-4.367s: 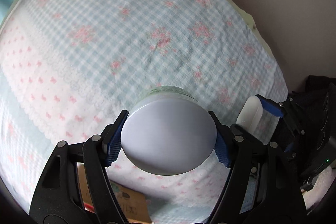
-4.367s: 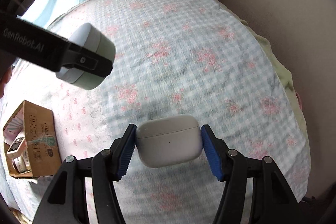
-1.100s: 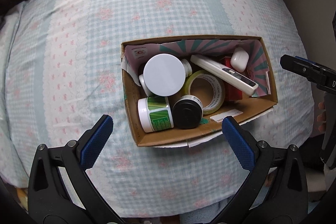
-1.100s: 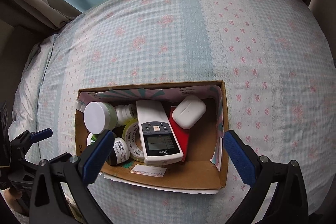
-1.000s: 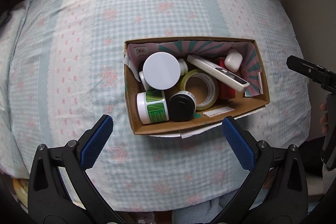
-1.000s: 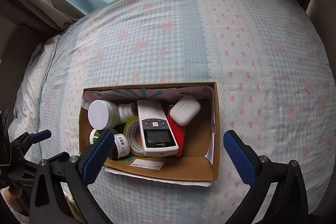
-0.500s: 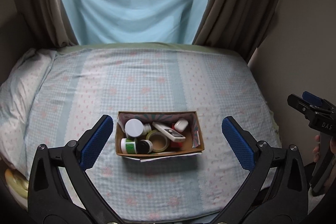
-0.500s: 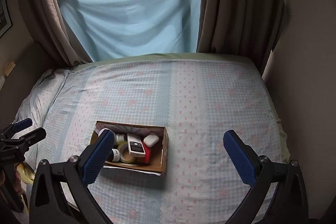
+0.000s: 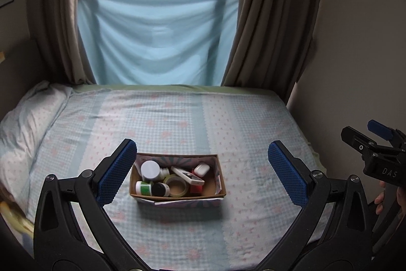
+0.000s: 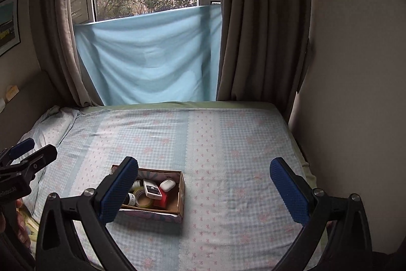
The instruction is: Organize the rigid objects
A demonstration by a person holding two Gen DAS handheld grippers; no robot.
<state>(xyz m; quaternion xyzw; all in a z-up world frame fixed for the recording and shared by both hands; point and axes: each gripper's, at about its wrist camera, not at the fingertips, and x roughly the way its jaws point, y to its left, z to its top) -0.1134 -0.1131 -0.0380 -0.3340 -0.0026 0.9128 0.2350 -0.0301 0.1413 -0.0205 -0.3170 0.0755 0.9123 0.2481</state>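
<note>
Both grippers held up and back from the bed, well apart from the box. Left black two-finger gripper with blue pads (image 9: 201,170) spread wide, nothing between the fingers. Right black two-finger gripper with blue pads (image 10: 204,188) also spread wide and empty

Open brown cardboard box with patterned inner flaps (image 9: 177,195) sits on the pale blue-and-white checked bedsheet with pink flowers (image 9: 177,123), toward the near side of the bed. Inside, all jumbled together: white round-lidded jar (image 9: 150,168) at the left back, green-labelled white tub (image 9: 143,188) at the left front, black-capped small jar (image 9: 159,189) just beside it, roll of yellowish tape (image 9: 176,184) in the middle, white handheld device with a screen (image 9: 187,175) lying across the tape, small white rounded earbud case (image 9: 202,169) at the right back, red flat item (image 9: 196,187) under the device, details too small to tell

Behind the bed: light blue cloth hung over the window (image 9: 154,37), brown curtains (image 9: 269,17) on both sides, white pillow (image 9: 28,113) at the left
</note>
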